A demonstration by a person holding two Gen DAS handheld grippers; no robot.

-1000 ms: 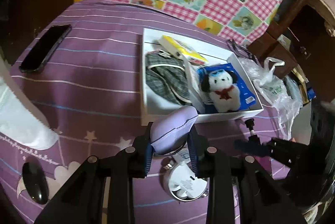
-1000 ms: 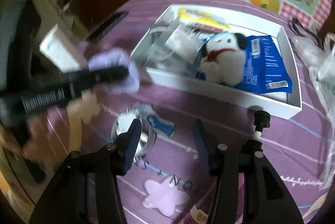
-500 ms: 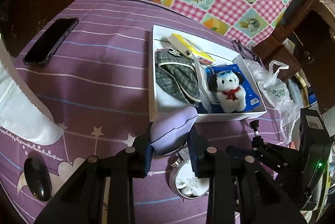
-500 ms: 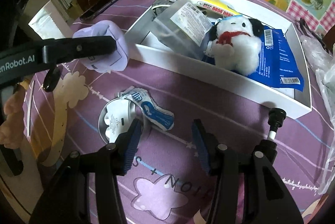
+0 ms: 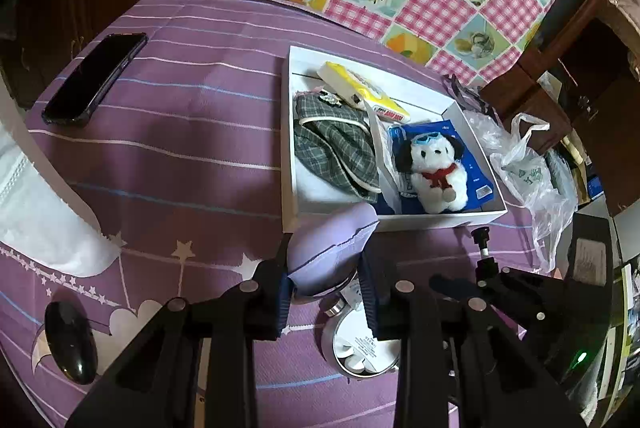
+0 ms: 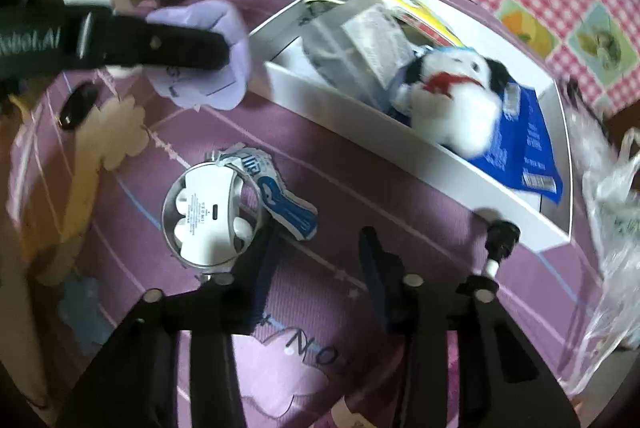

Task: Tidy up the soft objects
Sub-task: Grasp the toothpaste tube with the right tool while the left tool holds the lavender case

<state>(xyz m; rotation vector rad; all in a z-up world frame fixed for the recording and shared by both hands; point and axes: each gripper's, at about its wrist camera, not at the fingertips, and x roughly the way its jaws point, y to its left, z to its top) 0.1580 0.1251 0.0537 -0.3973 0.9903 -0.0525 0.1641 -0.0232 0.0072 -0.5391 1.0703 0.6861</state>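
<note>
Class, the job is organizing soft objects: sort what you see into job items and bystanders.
Job items:
lavender soft pouch, clamped in left gripper
white plush dog
grey plaid cloth
white box

Bystanders:
black phone
clear plastic bag
round metal tin

A: What's my left gripper (image 5: 325,282) doing?
B: Pointing steeply down, jaws clamped on the purple pouch (image 5: 332,248), pads pressing both its sides.
A: And my right gripper (image 6: 316,268)?
B: Also tilted down. Its jaws are closing, nothing between them, only bedcover under the gap. Its dark arm shows low right in my left view.
</note>
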